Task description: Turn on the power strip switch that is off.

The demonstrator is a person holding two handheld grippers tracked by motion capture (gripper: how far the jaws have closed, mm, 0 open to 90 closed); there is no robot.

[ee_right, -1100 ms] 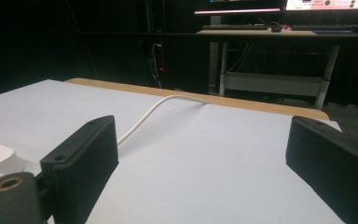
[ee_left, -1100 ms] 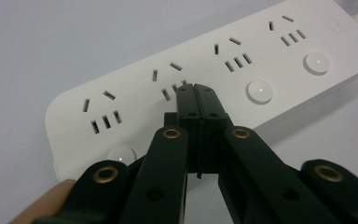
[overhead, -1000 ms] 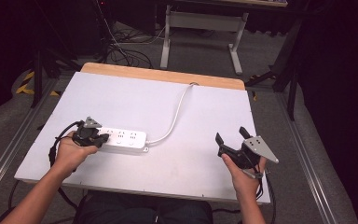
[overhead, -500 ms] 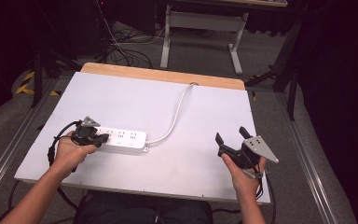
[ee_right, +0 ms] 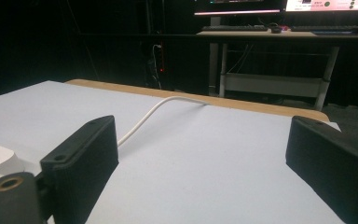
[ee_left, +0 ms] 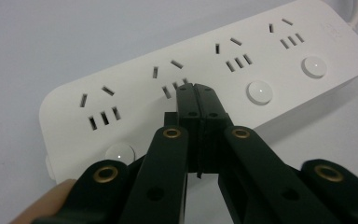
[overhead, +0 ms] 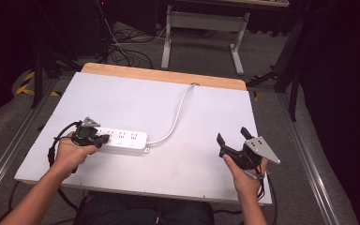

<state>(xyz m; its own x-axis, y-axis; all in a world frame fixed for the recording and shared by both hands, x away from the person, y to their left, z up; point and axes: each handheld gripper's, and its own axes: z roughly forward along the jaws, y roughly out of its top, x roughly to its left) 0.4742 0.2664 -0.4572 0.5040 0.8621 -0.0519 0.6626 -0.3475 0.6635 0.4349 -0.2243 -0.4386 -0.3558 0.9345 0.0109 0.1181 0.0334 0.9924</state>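
A white power strip [overhead: 124, 139] lies on the white table [overhead: 178, 154], its row of sockets and round buttons facing up [ee_left: 223, 70]. My left gripper [overhead: 104, 139] is shut, and its closed tips [ee_left: 196, 91] rest on top of the strip near the second socket from its left end. A white cord [overhead: 178, 112] runs from the strip's right end to the table's far edge [ee_right: 154, 112]. My right gripper [overhead: 232, 138] is held open above the table's right front part, with nothing between its jaws [ee_right: 205, 154].
A wooden strip [overhead: 164, 75] edges the far side of the table. Beyond it stand a grey desk frame [overhead: 201, 28] and loose cables on the floor. Metal rails [overhead: 9, 154] run along both sides of the table.
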